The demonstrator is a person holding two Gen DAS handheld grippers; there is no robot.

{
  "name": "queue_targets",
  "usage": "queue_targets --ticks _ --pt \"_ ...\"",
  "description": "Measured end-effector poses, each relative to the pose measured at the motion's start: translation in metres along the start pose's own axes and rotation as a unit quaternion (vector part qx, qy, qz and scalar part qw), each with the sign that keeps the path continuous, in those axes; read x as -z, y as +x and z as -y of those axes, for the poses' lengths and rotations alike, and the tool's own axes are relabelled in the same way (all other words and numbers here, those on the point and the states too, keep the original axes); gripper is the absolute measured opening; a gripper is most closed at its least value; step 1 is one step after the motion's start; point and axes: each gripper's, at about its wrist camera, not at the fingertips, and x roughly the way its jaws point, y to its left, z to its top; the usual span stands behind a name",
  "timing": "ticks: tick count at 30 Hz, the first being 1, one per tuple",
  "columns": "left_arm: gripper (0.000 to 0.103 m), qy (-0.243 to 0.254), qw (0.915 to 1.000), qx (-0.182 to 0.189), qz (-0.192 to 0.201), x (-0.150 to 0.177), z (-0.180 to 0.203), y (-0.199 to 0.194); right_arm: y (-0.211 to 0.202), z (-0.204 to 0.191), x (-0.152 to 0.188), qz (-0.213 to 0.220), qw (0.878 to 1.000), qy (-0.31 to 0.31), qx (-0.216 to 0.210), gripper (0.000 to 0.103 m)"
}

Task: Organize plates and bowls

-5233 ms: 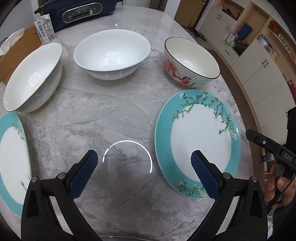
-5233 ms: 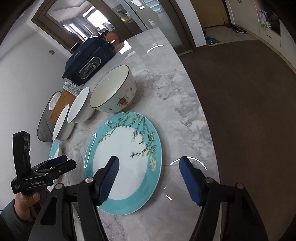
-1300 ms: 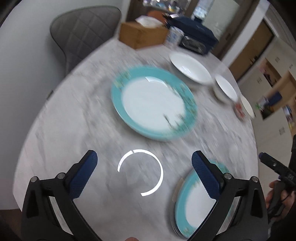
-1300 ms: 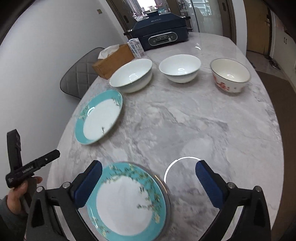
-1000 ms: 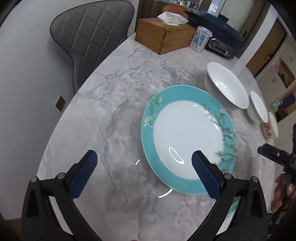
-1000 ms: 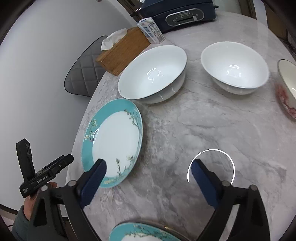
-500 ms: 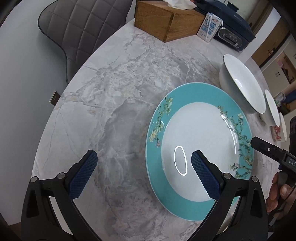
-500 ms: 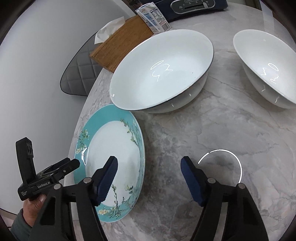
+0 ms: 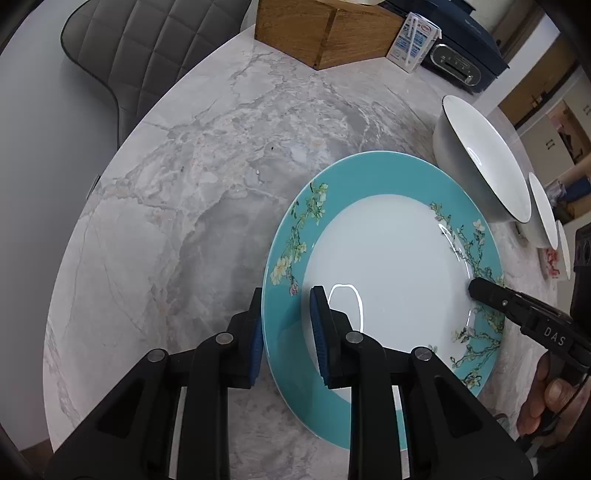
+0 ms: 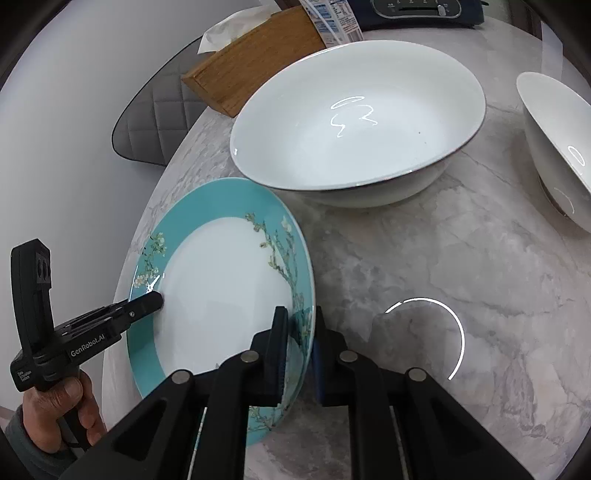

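Observation:
A teal-rimmed plate with a white centre and blossom branches lies on the marble table. My left gripper is shut on its near-left rim. My right gripper is shut on the opposite rim of the same plate. Each gripper shows in the other's view, the right one at the plate's right edge, the left one at its left edge. A large white bowl stands just beyond the plate. A second white bowl stands to its right.
A wooden tissue box, a small milk carton and a dark blue appliance stand at the table's far side. A grey quilted chair stands off the far left edge. A floral bowl shows partly at the right.
Both grippers have moved in on the teal plate and closed on its opposite rims; half a second ago both were open and short of it.

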Motion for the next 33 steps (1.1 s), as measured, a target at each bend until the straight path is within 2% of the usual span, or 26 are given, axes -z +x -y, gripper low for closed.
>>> queue_targets --ticks 8,20,33 --pt "0.017 -0.002 1.0 0.007 -0.006 0.011 0.004 -0.014 -0.006 0.003 0.003 0.001 1.0 0.018 0.006 0.013" --pt "0.016 0.012 0.9994 0.019 0.025 0.031 0.025 -0.06 -0.053 -0.005 0.009 0.028 0.999 0.016 0.01 0.012" --pt "0.016 0.027 0.9968 0.048 0.058 0.079 0.05 -0.125 -0.117 -0.02 0.051 0.069 0.998 0.008 0.01 0.011"
